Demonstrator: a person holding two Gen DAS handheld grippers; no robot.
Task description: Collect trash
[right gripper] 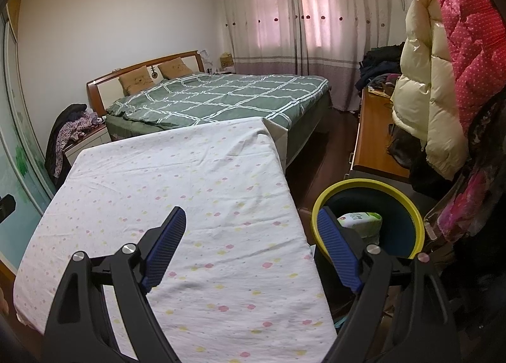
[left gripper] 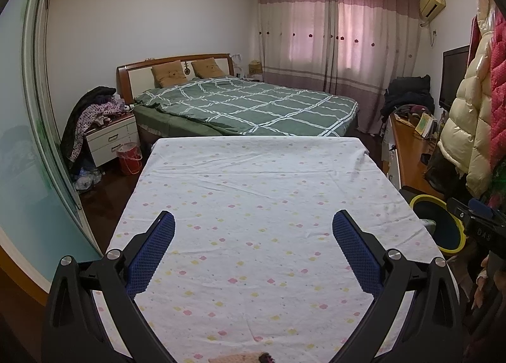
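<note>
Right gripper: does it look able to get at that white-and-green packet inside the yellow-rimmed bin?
Probably yes. The right gripper is open and empty, the bin is uncovered, and the packet lies exposed just beyond its right finger.

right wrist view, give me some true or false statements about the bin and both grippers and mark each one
1. The yellow-rimmed bin stands on the floor beside the table covered with the floral sheet. True.
2. The bin is empty. False: a white and green package lies inside it.
3. The right gripper has its jaws spread with nothing between them. True.
4. The left gripper is shut on a piece of trash. False: its jaws are open and hold nothing.
5. The curtains behind the bed are drawn. True.
</note>
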